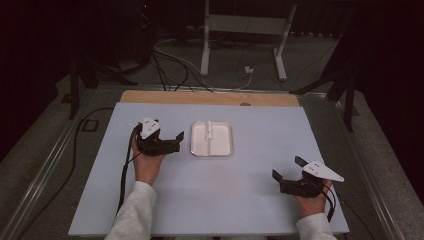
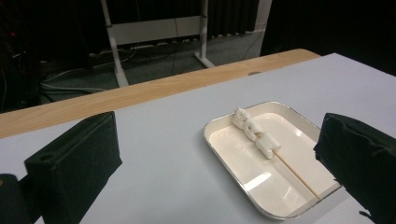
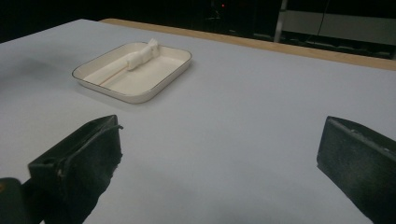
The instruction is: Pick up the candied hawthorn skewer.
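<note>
Approaching is judged the step in hand: the left gripper [image 1: 176, 141], jaws wide and empty, is held just beside the shallow white rectangular tray [image 2: 219, 126], where the wooden skewer of white marshmallows [image 2: 261, 140] lies. The right gripper [image 1: 286, 168], also wide, is held well apart from the tray. Next, the jaws must be lowered over the skewer stick.

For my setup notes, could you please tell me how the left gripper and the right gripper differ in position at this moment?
The black left gripper sits close beside the white rectangular tray that holds the wooden skewer of white marshmallows; the black right gripper is far from the tray, near the table's front right corner. The left gripper points right, at the tray; the right gripper points left and away from the person. Both have jaws wide open and hold nothing.
</note>
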